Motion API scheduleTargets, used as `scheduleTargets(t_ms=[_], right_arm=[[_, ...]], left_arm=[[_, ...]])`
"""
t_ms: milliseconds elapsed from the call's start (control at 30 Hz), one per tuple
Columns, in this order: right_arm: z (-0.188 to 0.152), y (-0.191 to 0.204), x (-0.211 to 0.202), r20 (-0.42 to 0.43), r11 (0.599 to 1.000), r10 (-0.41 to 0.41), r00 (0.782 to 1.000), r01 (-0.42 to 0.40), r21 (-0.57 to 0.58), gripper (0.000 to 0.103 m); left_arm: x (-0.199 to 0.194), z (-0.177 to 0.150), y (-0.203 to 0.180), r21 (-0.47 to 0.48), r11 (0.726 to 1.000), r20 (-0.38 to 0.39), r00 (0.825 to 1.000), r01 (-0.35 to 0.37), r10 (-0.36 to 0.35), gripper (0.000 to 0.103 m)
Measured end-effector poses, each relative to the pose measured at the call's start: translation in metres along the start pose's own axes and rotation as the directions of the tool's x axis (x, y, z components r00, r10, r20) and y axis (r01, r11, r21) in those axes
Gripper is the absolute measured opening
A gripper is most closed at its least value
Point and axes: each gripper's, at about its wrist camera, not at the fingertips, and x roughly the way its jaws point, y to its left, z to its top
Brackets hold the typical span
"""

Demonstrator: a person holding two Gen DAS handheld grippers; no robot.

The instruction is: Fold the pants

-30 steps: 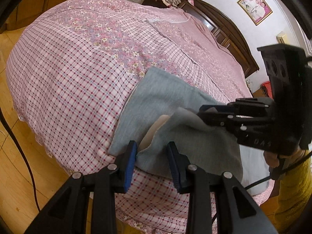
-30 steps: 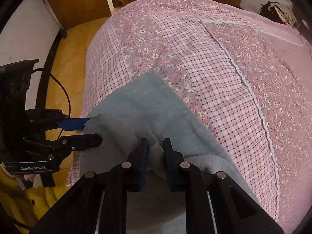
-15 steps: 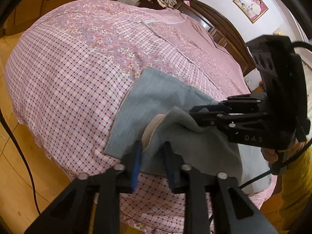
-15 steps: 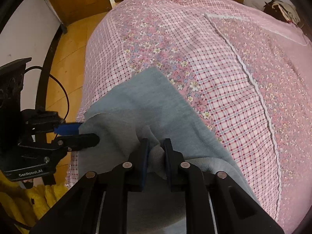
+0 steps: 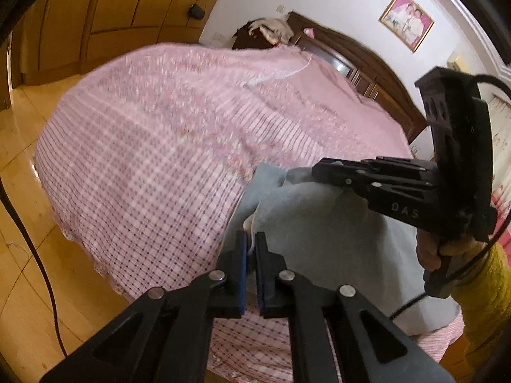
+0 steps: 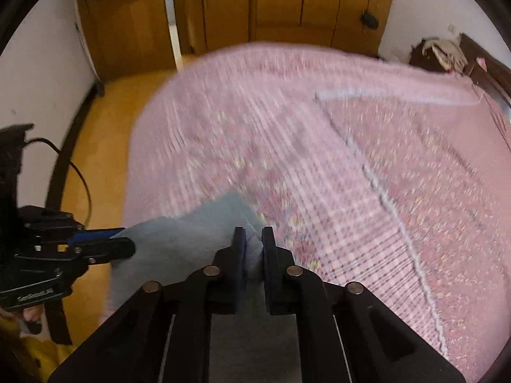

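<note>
The grey-blue pants (image 5: 319, 233) lie at the near edge of the bed, with their near part lifted. In the left wrist view my left gripper (image 5: 250, 239) is shut on a fold of the pants' edge, where a pale lining shows. My right gripper (image 5: 316, 170) reaches in from the right and pinches the fabric further along. The right wrist view shows the right gripper (image 6: 254, 237) shut on a bunch of the pants (image 6: 179, 242). There the left gripper (image 6: 123, 242) holds their left corner. The bedding is motion-blurred in both views.
The bed (image 5: 143, 146) has a pink checked and floral cover (image 6: 319, 159). A dark wooden headboard (image 5: 367, 63) stands at the far end, with wooden wardrobes (image 6: 287, 3) and a wooden floor (image 5: 19, 223) beyond. A black cable (image 5: 28, 242) trails on the floor. A hand in a yellow sleeve (image 5: 485, 293) holds the right gripper.
My left gripper's jaws have closed onto the pants' edge. Both grippers have tipped upward, bringing the wall and wardrobes into view, and the held part of the pants has come up with them.
</note>
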Motion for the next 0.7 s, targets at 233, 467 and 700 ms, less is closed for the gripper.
scheduleTargets(t_ms=[233, 467, 700], right_arm=[[0.009, -0.01, 0.013, -0.104, 0.993, 0.12, 0.987, -0.117, 0.034, 0.03], [0.036, 0.003, 0.04, -0.199, 0.986, 0.094, 0.975, -0.119, -0.116, 0.031], [0.055, 0.028, 0.047, -0.197, 0.969, -0.001, 0.98, -0.048, -0.24, 0.004]], left_arm=[[0.025, -0.01, 0.012, -0.071, 0.997, -0.086, 0.996, 0.028, -0.034, 0.005], [0.025, -0.008, 0.015, -0.069, 0.997, -0.087, 0.996, 0.031, -0.037, 0.005], [0.022, -0.007, 0.02, -0.08, 0.996, -0.08, 0.996, 0.042, -0.048, 0.005]])
